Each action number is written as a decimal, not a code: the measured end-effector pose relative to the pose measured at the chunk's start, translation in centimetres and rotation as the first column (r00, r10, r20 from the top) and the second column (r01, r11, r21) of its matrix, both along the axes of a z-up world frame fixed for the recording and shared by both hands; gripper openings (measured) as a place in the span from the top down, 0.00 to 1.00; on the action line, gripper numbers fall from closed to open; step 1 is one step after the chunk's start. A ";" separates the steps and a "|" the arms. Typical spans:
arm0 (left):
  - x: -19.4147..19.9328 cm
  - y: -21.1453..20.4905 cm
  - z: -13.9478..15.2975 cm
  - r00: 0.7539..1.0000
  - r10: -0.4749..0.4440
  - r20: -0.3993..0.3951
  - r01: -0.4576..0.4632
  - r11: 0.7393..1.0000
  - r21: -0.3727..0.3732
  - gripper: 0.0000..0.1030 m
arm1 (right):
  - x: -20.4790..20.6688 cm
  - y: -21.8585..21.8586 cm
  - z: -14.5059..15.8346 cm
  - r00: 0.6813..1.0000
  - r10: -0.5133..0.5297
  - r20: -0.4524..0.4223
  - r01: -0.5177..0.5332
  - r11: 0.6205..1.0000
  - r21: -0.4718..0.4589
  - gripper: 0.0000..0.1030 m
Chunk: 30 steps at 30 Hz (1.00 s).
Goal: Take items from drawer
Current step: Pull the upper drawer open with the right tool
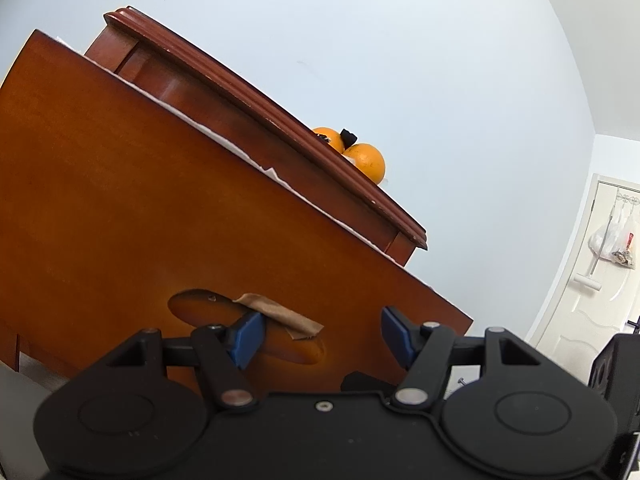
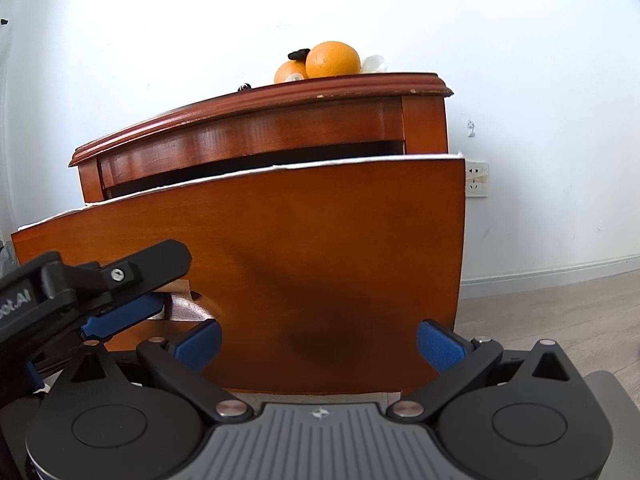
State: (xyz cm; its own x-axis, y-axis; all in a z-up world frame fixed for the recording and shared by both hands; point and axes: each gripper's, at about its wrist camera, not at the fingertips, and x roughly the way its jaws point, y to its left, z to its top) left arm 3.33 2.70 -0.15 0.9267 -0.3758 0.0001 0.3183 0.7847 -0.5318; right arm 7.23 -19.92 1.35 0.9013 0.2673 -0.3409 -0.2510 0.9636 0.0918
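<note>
While the drawer (image 2: 320, 240) stands pulled out of the cabinet (image 2: 260, 128), its broad front facing near and its long axis running left to right, the left tool (image 1: 322, 330) is spread wide, one finger at the taped handle recess (image 1: 200, 308). The right tool (image 2: 318, 344) hangs wide and empty just before the drawer front.

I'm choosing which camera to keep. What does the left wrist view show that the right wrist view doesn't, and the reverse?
Only left wrist: a white door with bags hanging on it. Only right wrist: a wall socket, and the left gripper at the drawer's handle hole. Both: the pulled-out drawer front, the cabinet top and two oranges on it.
</note>
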 end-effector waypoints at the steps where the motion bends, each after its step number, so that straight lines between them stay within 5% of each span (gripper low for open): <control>1: 0.0 -0.2 0.0 1.000 -0.001 -0.001 0.001 1.000 0.001 0.37 | 0.0 0.0 -0.1 1.000 -0.003 -0.002 0.003 1.000 -0.001 0.00; 17: -0.1 -0.6 0.6 0.999 0.009 -0.031 -0.008 0.999 0.037 0.36 | -0.5 0.0 -0.1 1.000 -0.007 -0.005 0.007 1.000 -0.011 0.00; 20: -0.2 -0.8 1.1 0.998 0.036 -0.046 -0.032 0.996 0.084 0.29 | -0.2 -0.2 -0.2 1.000 -0.004 -0.022 0.004 1.000 -0.005 0.00; 25: -1.3 -0.8 2.3 0.991 0.099 -0.095 -0.076 0.973 0.220 0.04 | 0.0 -0.3 -0.2 0.999 -0.006 -0.033 0.006 1.000 -0.008 0.00; 30: -2.7 0.4 3.7 0.985 0.138 -0.103 -0.106 0.958 0.265 0.02 | -0.2 -0.5 0.2 0.999 0.005 -0.036 -0.006 1.000 -0.017 0.00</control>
